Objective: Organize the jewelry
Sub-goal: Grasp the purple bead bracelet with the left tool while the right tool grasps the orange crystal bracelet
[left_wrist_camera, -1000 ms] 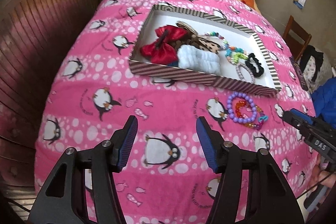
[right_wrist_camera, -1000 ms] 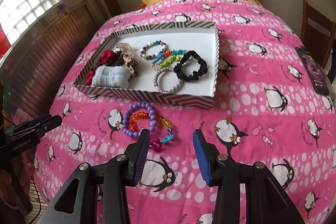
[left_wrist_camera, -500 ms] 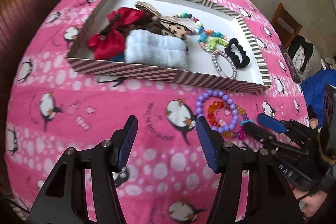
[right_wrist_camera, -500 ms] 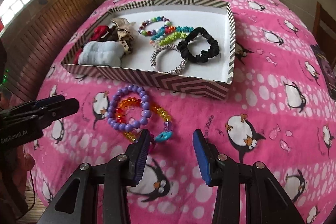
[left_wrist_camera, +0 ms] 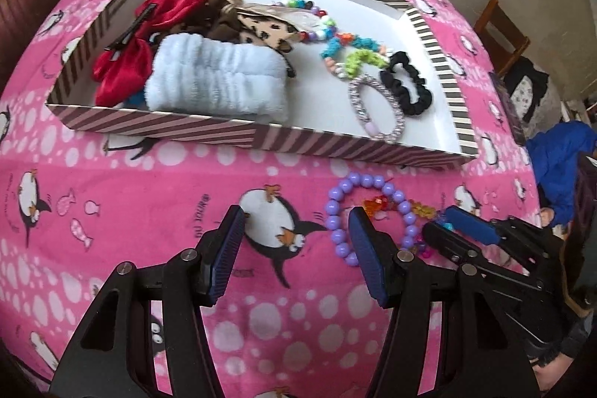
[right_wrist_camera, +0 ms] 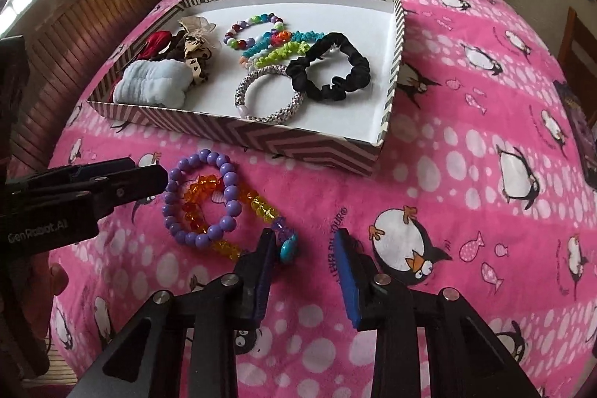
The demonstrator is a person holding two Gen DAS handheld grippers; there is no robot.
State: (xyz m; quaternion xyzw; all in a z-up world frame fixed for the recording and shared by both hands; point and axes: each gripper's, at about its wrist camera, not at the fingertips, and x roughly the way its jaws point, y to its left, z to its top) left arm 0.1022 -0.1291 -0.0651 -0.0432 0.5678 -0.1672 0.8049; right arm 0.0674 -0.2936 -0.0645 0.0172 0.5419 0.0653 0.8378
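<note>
Left hand-held gripper [left_wrist_camera: 294, 248]: wide, empty | right hand-held gripper [right_wrist_camera: 304, 262]: narrow, closing, turquoise charm [right_wrist_camera: 289, 245] at its left pad | purple bead bracelet [right_wrist_camera: 203, 196]: 10 o'clock, on bed [right_wrist_camera: 466, 174].

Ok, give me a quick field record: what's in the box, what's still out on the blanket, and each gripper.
box: striped, on blanket
in box: black scrunchie, silver band, beaded bracelets, blue cloth, red bow
outside box: purple bracelet, orange bracelet overlapping it
left gripper: open, over blanket beside purple bracelet
right gripper: jaws closing, turquoise bead at its left finger, nothing gripped
</note>
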